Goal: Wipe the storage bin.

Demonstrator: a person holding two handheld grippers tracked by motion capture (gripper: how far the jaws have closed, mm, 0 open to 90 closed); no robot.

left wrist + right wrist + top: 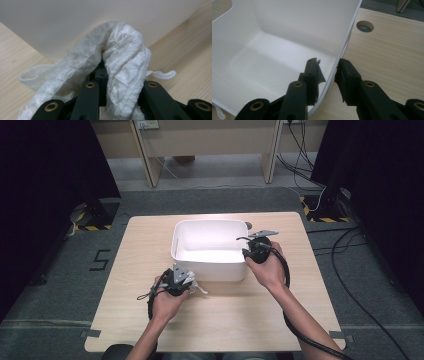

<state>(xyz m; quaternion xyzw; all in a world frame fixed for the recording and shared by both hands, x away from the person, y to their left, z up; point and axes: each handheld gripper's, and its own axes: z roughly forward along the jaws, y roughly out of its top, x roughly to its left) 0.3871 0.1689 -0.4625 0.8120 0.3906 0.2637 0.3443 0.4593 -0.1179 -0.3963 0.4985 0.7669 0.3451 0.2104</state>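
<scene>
White textured cloth [120,67] pinched in left gripper [181,282], hand low at the white rectangular plastic bin's [210,270] near wall. Right gripper [329,72] straddles the bin's right rim, jaws slightly spread.

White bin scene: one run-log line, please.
left gripper: shut on white cloth | right gripper: astride white bin wall | bin: empty

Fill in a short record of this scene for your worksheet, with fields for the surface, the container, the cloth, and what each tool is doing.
surface: light wooden table
container: white bin, empty inside, standing mid-table
cloth: white textured cloth, draped over the left tool's jaws, just in front of the bin's near wall
left tool: shut on the cloth
right tool: jaws straddle the bin's right rim, one inside, one outside; cannot tell whether they press on it
</scene>
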